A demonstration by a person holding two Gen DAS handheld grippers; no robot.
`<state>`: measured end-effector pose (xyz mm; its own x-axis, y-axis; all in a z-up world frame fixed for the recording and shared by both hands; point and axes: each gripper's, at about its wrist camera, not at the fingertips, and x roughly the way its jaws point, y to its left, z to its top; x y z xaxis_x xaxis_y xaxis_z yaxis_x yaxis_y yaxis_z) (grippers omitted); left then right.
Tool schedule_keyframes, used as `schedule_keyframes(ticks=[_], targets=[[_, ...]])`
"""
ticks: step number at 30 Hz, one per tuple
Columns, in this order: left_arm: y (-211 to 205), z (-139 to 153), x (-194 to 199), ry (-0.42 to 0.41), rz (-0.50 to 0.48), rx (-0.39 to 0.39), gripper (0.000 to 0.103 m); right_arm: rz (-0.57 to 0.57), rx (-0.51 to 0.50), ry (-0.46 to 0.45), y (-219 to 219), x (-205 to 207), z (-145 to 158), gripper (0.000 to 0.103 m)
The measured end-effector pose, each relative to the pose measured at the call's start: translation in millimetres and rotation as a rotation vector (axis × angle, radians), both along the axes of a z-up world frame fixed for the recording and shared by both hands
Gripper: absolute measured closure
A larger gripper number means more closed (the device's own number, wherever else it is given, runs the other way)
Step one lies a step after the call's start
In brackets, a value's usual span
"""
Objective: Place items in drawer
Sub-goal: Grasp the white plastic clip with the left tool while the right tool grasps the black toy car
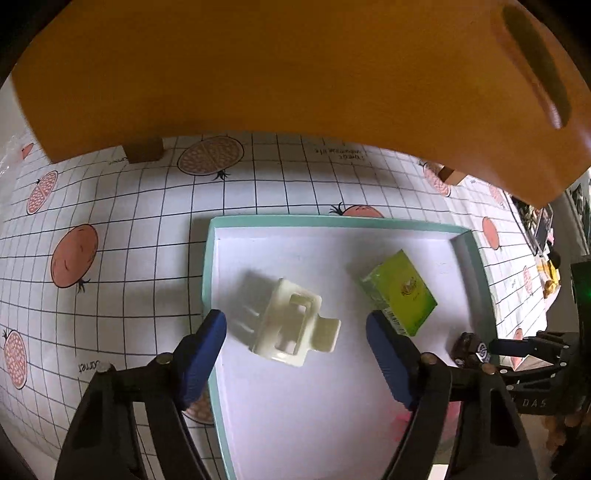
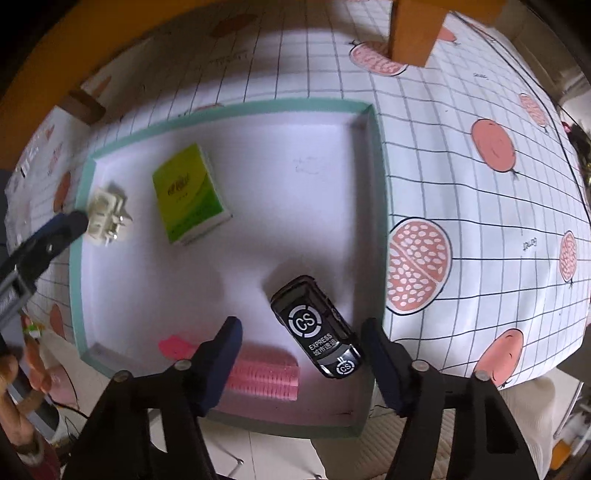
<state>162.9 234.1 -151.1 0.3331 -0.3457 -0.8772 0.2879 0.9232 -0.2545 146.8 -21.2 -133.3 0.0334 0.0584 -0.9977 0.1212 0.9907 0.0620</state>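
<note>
A shallow white tray with a teal rim [image 1: 210, 258] [image 2: 376, 155] lies on the table. A cream plastic clip [image 1: 291, 325] [image 2: 107, 214] rests in it between the spread jaws of my left gripper [image 1: 295, 325]; the pads stand clear of it. My right gripper [image 2: 301, 328] points down over a black toy car [image 2: 316, 328] [image 1: 471, 349] marked "CS EXPRESS". The car lies between the jaws, which are open. A green box [image 1: 400, 295] [image 2: 188, 195] lies flat in the tray between the two grippers. A pink ridged item [image 2: 266, 373] sits near the tray's close edge.
A grid-patterned tablecloth with pomegranate prints [image 1: 110, 258] [image 2: 480, 221] covers the table. An orange wooden board with a slot [image 1: 295, 74] hangs over the far side on wooden legs [image 1: 142, 151] [image 2: 413, 33]. A person's hand [image 2: 14, 387] shows at lower left.
</note>
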Motion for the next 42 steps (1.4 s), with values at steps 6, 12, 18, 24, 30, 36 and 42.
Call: schedule_keyframes(ticks=[6, 12, 18, 24, 30, 36, 42], targets=[[-3, -12, 8, 0.029, -0.01, 0.022, 0.029, 0.011, -0.03, 0.039, 4, 7, -13, 0.042], [-4, -20, 9, 0.054, -0.008, 0.017, 0.036, 0.001, -0.034, 0.063, 4, 13, -24, 0.052], [-7, -27, 11, 0.082, -0.014, 0.013, 0.047, 0.012, -0.061, 0.068, 10, 17, -28, 0.053], [-6, -28, 12, 0.09, -0.002, 0.015, 0.047, -0.002, -0.065, 0.061, 18, 19, -28, 0.054], [-2, -29, 4, 0.111, 0.025, -0.006, 0.047, -0.011, -0.056, 0.044, 29, 19, -24, 0.054], [-1, -29, -18, 0.116, 0.041, -0.022, 0.047, -0.006, -0.067, 0.034, 30, 15, -21, 0.054], [-1, -28, -28, 0.115, 0.032, -0.014, 0.047, 0.024, -0.116, 0.042, 41, 10, -25, 0.055]])
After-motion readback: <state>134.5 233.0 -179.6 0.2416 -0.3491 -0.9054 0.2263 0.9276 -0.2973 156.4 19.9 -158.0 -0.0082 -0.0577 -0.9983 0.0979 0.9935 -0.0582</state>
